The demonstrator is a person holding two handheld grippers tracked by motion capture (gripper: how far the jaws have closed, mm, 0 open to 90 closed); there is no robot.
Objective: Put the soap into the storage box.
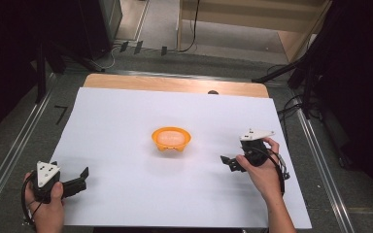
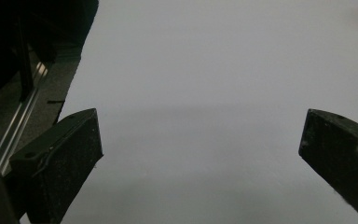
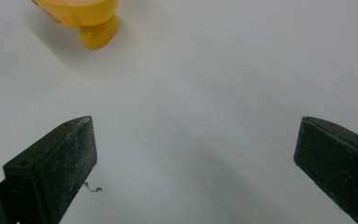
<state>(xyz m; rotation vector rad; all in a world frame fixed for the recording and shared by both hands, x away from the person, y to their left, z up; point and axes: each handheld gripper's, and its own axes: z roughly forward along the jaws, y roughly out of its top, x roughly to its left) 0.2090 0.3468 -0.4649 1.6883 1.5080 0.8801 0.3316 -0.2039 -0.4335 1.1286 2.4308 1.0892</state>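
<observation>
Both pairs of jaws stand wide apart, gripping nothing: my right gripper (image 1: 229, 162) sits nearer the orange bowl (image 1: 171, 139) at mid-sheet, my left gripper (image 1: 80, 178) well away. Judging by this, nothing's grasped yet; everything remains.

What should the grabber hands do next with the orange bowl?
Probably the right gripper should slide toward the bowl. Its jaws stand wide open and hold nothing, and it points at the bowl, which sits alone mid-sheet and peeks in at the top of the right gripper view. The left gripper is open too, but farther off near the table's front corner.
</observation>
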